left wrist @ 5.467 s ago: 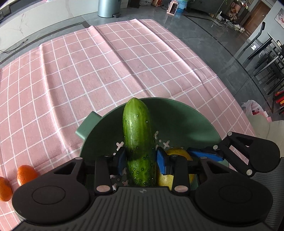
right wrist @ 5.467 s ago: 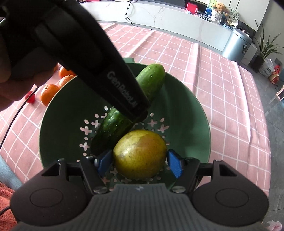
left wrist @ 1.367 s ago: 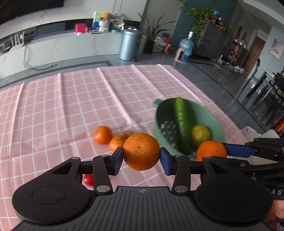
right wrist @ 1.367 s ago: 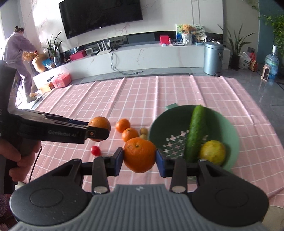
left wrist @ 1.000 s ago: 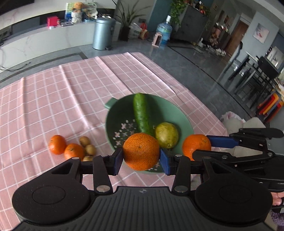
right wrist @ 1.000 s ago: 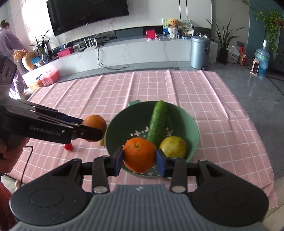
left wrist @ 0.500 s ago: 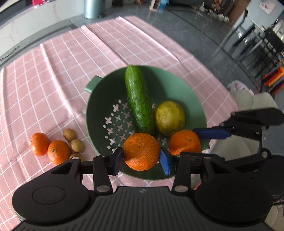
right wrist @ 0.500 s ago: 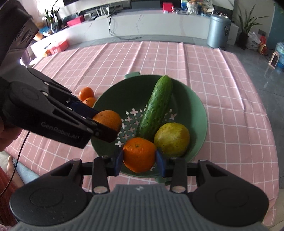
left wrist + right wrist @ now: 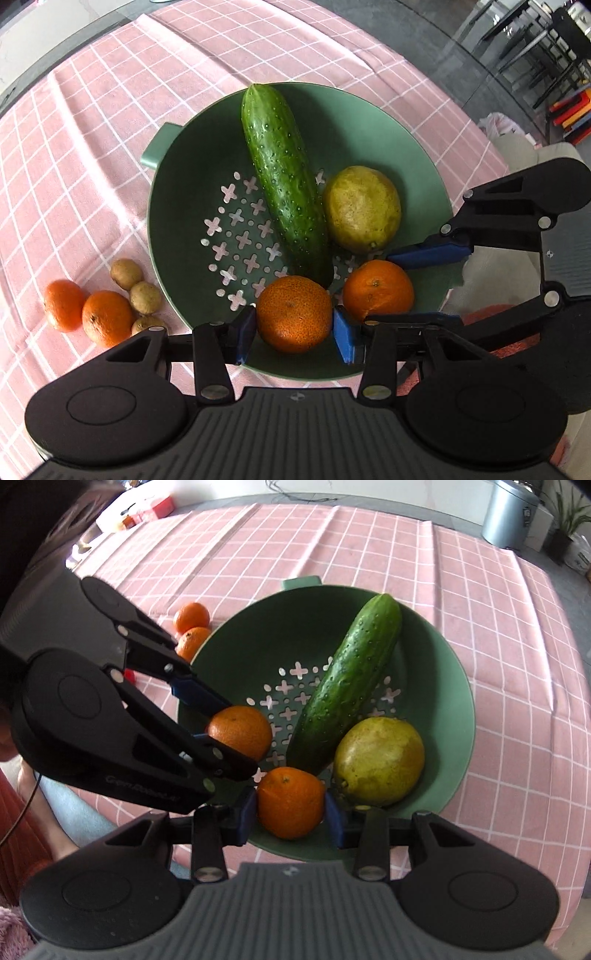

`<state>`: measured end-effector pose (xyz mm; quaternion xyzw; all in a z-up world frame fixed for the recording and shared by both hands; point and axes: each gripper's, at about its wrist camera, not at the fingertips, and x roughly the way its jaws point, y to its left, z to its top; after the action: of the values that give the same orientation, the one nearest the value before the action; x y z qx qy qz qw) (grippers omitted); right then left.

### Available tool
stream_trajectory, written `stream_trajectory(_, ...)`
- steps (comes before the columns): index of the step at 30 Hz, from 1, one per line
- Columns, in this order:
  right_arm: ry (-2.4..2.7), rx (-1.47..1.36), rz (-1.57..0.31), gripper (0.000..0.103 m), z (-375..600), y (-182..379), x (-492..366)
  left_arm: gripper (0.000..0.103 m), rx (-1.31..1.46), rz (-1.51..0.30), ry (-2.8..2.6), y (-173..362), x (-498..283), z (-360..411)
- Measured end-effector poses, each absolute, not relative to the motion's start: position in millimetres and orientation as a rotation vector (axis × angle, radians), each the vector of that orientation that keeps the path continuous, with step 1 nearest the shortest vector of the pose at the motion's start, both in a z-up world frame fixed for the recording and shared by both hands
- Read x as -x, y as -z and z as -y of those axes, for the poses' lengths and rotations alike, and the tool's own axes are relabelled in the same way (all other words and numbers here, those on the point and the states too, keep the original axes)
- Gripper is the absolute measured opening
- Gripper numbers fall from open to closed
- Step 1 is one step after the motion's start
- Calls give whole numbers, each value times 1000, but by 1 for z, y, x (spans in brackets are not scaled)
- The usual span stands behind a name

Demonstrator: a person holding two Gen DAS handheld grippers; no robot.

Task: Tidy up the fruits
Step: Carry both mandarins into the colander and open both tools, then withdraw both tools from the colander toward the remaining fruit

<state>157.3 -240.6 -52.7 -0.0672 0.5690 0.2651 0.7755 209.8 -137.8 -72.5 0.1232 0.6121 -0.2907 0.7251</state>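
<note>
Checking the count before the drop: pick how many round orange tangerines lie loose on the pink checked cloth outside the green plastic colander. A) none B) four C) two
C: two tangerines lie on the cloth left of the colander; the other two sit clamped in the grippers.

Bright daylight is flooding both fisheye views, coming from about 12 o'clock. Soft glare is glinting on the cucumber (image 9: 284, 177) and on the dark floor at 1 o'clock in the left wrist view. The pink tablecloth (image 9: 480, 602) grid is bowing toward the edges. The frame centres are staying sharp, while corners at 7 o'clock are blurring and darkening.
</note>
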Motion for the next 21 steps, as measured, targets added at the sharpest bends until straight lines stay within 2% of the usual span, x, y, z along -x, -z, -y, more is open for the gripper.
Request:
stream_trajectory(7,-578,138,-1252,37,240,58,-162,51,-307,-1357,624,73,-210,141)
stream_trajectory(12,-577,186,-1250,38,237,57,-157,62,-339,-1347,636,74,-207,144)
stream_trajectory(15,-552,209,-1237,43,237,55,-154,66,-332,-1351,641,72,-208,144)
stream_trajectory(21,-517,157,-1208,49,245,39,-147,67,-282,-1271,636,47,-195,134)
